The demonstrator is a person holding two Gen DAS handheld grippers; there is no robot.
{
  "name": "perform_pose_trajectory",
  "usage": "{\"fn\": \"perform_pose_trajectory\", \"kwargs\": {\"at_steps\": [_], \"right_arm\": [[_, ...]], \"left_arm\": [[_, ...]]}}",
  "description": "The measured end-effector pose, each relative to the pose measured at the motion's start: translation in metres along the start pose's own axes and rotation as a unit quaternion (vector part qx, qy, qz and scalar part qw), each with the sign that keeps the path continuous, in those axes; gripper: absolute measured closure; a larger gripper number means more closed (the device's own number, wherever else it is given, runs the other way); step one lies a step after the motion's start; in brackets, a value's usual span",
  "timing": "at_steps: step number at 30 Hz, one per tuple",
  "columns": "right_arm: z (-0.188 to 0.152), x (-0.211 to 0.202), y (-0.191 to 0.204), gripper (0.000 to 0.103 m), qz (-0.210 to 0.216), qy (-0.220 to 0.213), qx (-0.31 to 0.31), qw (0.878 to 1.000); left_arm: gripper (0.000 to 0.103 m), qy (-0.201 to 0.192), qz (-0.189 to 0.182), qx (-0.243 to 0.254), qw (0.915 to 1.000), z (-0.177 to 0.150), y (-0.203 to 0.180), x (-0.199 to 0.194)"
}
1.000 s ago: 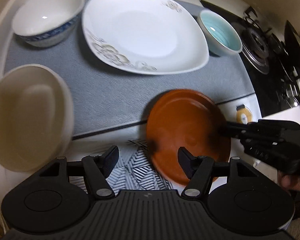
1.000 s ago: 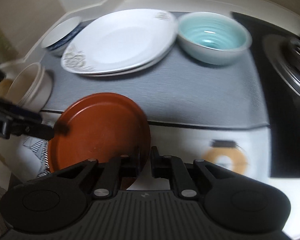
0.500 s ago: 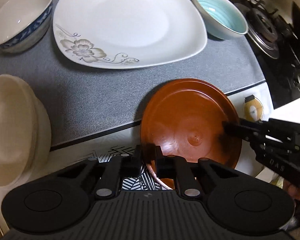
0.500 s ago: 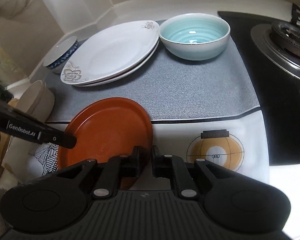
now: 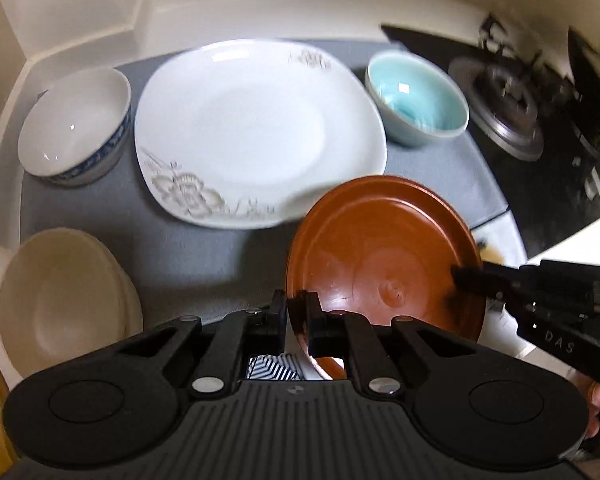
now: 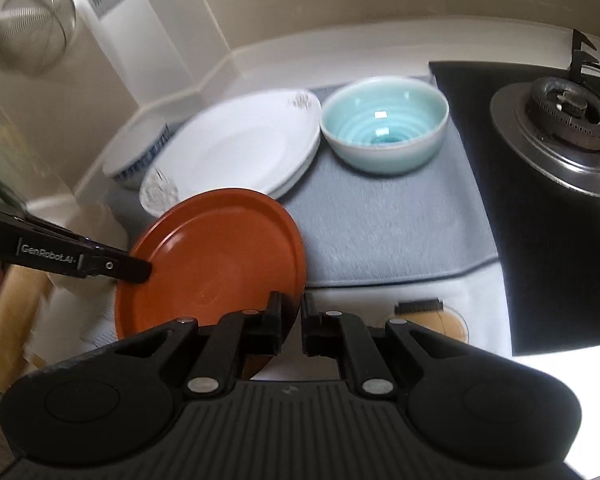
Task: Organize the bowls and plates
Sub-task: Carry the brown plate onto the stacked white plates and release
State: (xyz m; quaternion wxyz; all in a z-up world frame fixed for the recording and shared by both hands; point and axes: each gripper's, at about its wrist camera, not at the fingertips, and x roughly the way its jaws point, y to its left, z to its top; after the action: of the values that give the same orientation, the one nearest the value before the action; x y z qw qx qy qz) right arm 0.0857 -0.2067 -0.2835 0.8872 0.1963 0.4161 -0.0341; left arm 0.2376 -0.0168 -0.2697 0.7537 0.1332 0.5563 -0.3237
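A brown round plate is held in the air above the counter, gripped by both grippers on opposite rims. My left gripper is shut on its near-left rim. My right gripper is shut on its right rim and shows in the left wrist view. The plate also shows in the right wrist view, where the left gripper comes in from the left. White flowered plates lie stacked on the grey mat, just beyond the brown plate.
A blue-patterned white bowl stands at the far left, a turquoise bowl at the far right, cream bowls stacked at the near left. A black gas hob with burner lies to the right. A metal strainer hangs on the wall.
The left gripper closed on the brown plate's rim. Both grippers then lifted the plate off the counter and carried it toward the white plates.
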Motion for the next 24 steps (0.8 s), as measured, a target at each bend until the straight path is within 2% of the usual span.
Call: {"fn": "perform_pose_trajectory", "kwargs": {"at_steps": [3,7,9,12,18,20,23,24], "right_arm": [[0.012,-0.003,0.003,0.094,0.000,-0.003,-0.001,1.000],[0.025,-0.006,0.013,0.095,-0.003,-0.009,-0.018,1.000],[0.030,-0.006,0.019,0.095,-0.003,-0.010,-0.028,1.000],[0.036,-0.006,0.026,0.095,-0.001,-0.010,-0.033,0.999],[0.041,-0.003,0.034,0.095,-0.004,0.001,-0.034,0.999],[0.041,-0.002,0.034,0.095,-0.011,0.004,-0.034,0.999],[0.043,-0.002,0.035,0.095,-0.016,0.004,-0.031,0.999],[0.044,-0.003,0.036,0.095,-0.017,0.002,-0.032,0.999]], "left_arm": [[0.093,-0.015,0.005,0.001,0.9999,0.003,-0.001,-0.004],[0.093,0.005,0.007,-0.001,1.0000,0.005,0.006,0.000],[0.080,0.012,-0.004,0.002,0.9999,0.006,0.009,0.000],[0.071,-0.002,0.002,0.001,1.0000,0.006,0.012,-0.006],[0.068,-0.027,0.011,0.000,0.9996,0.005,0.012,-0.012],[0.069,-0.029,0.008,0.003,0.9995,0.003,0.012,-0.012],[0.090,-0.028,0.030,0.010,0.9991,0.004,0.011,-0.010],[0.092,-0.029,0.033,0.009,0.9990,0.005,0.013,-0.010]]}}
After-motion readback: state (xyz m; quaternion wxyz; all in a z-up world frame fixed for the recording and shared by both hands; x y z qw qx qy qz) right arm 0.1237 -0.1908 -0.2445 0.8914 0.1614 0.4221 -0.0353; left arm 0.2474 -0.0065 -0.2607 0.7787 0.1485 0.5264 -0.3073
